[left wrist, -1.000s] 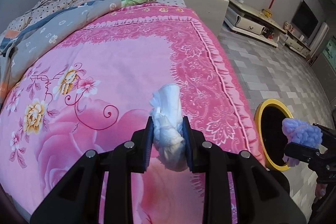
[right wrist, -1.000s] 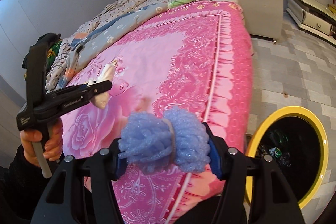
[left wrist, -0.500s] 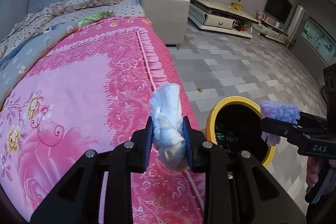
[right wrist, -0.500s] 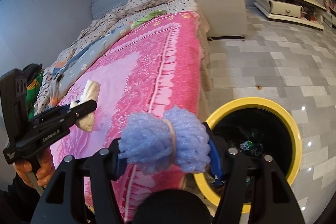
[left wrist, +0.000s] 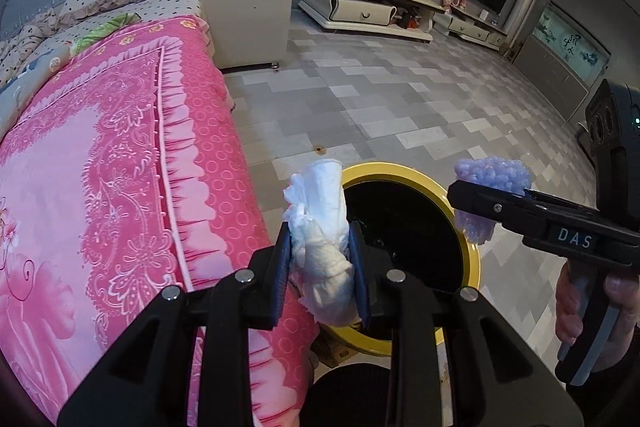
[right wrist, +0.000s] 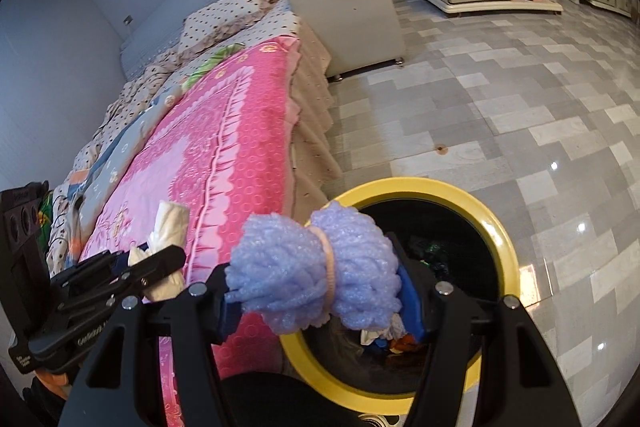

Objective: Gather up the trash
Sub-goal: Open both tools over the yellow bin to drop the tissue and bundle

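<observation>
My left gripper [left wrist: 320, 259] pinches a crumpled white tissue wad [left wrist: 322, 227], soft and creased. My right gripper [right wrist: 320, 279] clamps a knobbly blue foam bundle [right wrist: 316, 267] tied with a band. The round yellow-rimmed trash bin [right wrist: 502, 227] sits at two o'clock beyond both.

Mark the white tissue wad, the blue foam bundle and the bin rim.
white tissue wad [left wrist: 322, 255], left wrist view, its crumpled middle.
blue foam bundle [right wrist: 316, 267], right wrist view, beside its band.
bin rim [right wrist: 502, 231], right wrist view, yellow right edge.
</observation>
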A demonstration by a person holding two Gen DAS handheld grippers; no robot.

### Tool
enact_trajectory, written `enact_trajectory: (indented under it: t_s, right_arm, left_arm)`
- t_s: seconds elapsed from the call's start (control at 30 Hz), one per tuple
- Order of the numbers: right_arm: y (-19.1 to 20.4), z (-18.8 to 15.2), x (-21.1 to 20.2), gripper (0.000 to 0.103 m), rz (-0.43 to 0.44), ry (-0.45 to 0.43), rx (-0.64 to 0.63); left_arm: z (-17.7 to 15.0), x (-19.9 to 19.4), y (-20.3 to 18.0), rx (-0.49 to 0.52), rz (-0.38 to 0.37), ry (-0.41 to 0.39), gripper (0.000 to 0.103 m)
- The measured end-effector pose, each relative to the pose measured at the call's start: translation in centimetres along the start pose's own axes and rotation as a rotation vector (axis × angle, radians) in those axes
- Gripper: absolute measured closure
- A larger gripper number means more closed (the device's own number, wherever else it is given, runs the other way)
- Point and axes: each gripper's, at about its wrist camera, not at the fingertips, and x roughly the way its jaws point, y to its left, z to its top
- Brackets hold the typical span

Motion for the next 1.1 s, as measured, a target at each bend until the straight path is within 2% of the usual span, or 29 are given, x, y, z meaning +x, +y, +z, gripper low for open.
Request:
enact_trajectory:
  t_s: [0.27, 0.53, 0.63, 0.77, 0.87, 1.1]
  right_arm:
    - [-3.0, -0.3, 1.7, 0.044, -0.020, 0.030, 0.071]
    - [-5.5, -0.6, 2.6, 0.044, -0.030, 0.046, 0.133]
    - [-6.1, -0.7, 2.5, 0.040, -0.026, 0.046, 0.149]
    - [-6.6, -0.5, 2.0, 0.035, -0.033, 0.029, 0.175]
    - [-7.0, -0.4, 1.8, 0.031, -0.041, 0.022, 0.191]
    - [-6.8, -0.6, 1.5, 0.031, -0.046, 0.024, 0.198]
  left_arm:
    - [-0.8, 3.6, -2.8, 0.015, -0.062, 0.066, 0.077]
    - [-1.9, 6.1, -2.8, -0.019, -0.111, 0.124, 0.076]
    - [-1.8, 6.1, -2.8, -0.019, -0.124, 0.115, 0.073]
    - [-1.7, 5.6, -2.7, -0.025, -0.141, 0.096, 0.059]
    - [-1.7, 5.3, -2.5, -0.026, -0.150, 0.093, 0.056]
    - [-1.8, 3.8, -1.2, -0.046, -0.146, 0.066, 0.056]
